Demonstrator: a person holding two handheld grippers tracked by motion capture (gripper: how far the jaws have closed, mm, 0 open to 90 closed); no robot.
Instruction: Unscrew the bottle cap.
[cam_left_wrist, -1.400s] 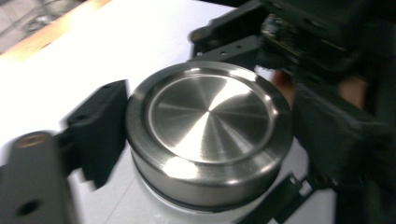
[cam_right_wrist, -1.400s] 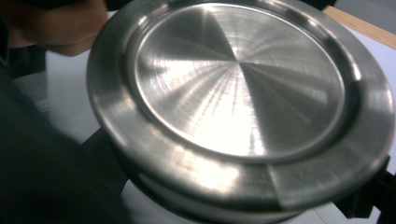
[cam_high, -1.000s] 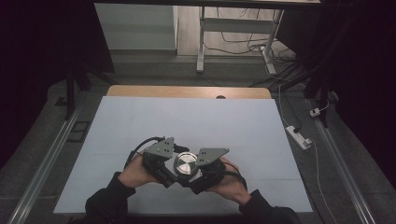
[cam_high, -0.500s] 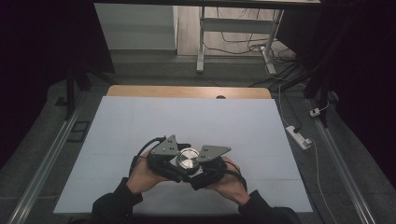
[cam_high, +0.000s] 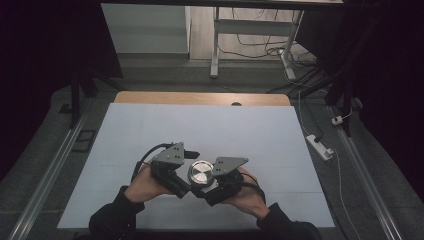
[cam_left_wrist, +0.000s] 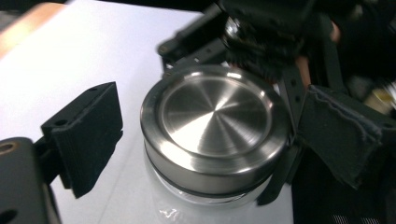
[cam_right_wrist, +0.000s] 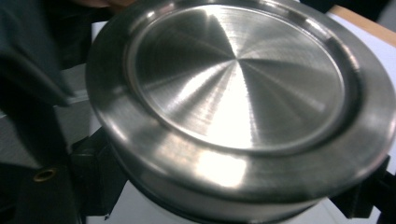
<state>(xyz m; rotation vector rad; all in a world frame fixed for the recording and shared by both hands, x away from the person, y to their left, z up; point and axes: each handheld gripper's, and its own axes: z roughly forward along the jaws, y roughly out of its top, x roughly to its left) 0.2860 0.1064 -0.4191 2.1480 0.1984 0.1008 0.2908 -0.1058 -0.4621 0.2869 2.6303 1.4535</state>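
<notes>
A glass jar with a brushed steel lid (cam_high: 201, 172) stands on the white table cover, between both hands. In the left gripper view the lid (cam_left_wrist: 215, 116) sits between the jaws of my left gripper (cam_left_wrist: 215, 140), which is open: its left pad (cam_left_wrist: 84, 140) stands clear of the lid with a gap. My left gripper (cam_high: 187, 167) comes at the jar from the left, and my right gripper (cam_high: 212, 180) from the right. In the right gripper view the lid (cam_right_wrist: 233, 93) looms close, with my right gripper (cam_right_wrist: 229, 191) shut on the jar just under the lid's rim.
The white cover (cam_high: 200, 125) stretches wide beyond the hands, with a strip of wooden tabletop (cam_high: 200, 97) at its far edge. A power strip (cam_high: 320, 146) lies on the floor to the right. Metal rails run along both sides of the table.
Both hands and the jar have drifted slightly away from the near edge. The grip on the jar looks the same.
</notes>
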